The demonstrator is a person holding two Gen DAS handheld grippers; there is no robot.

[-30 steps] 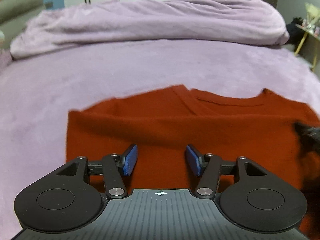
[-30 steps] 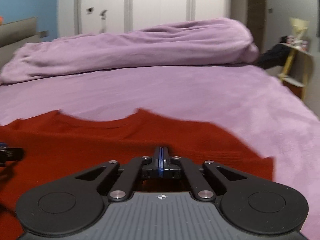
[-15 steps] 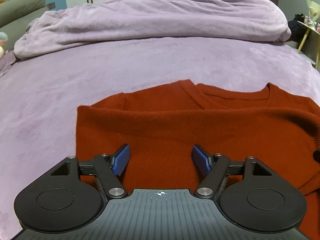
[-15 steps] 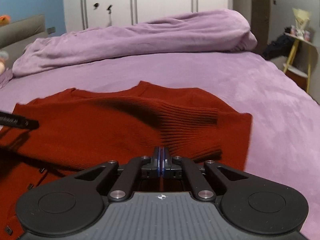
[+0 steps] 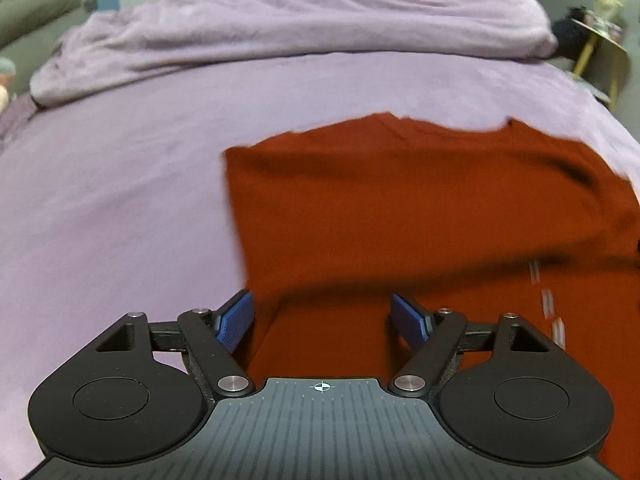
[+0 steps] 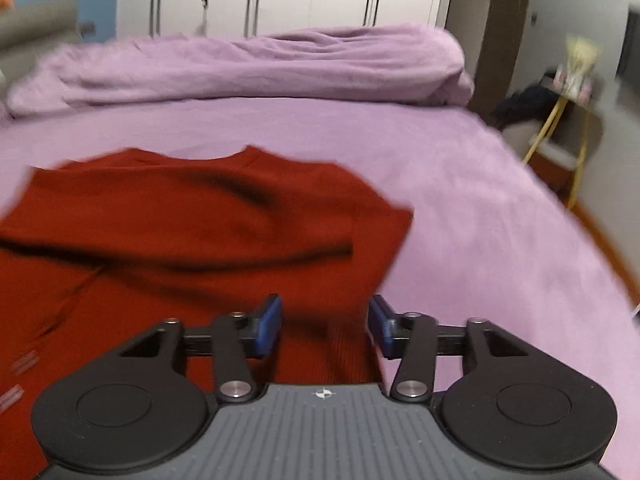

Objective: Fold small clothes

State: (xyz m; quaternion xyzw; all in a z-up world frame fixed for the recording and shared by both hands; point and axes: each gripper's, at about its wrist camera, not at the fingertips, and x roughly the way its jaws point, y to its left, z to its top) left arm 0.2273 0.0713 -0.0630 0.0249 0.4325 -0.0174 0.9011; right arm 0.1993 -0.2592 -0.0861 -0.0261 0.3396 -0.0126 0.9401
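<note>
Red sweater (image 5: 420,216) lies part-folded on the purple bed (image 5: 120,200). Left gripper (image 5: 323,320) and right gripper (image 6: 325,324): jaws just opening, nothing between them. Risk: loose top fold may slide or spring back.

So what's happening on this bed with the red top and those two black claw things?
A person is folding a red sweater on a bed's purple blanket, using a hand-held gripper in each hand. The sweater lies partly folded. The left gripper and the right gripper have both just been opening; their blue pads stand apart above the cloth and grip nothing now.
</note>
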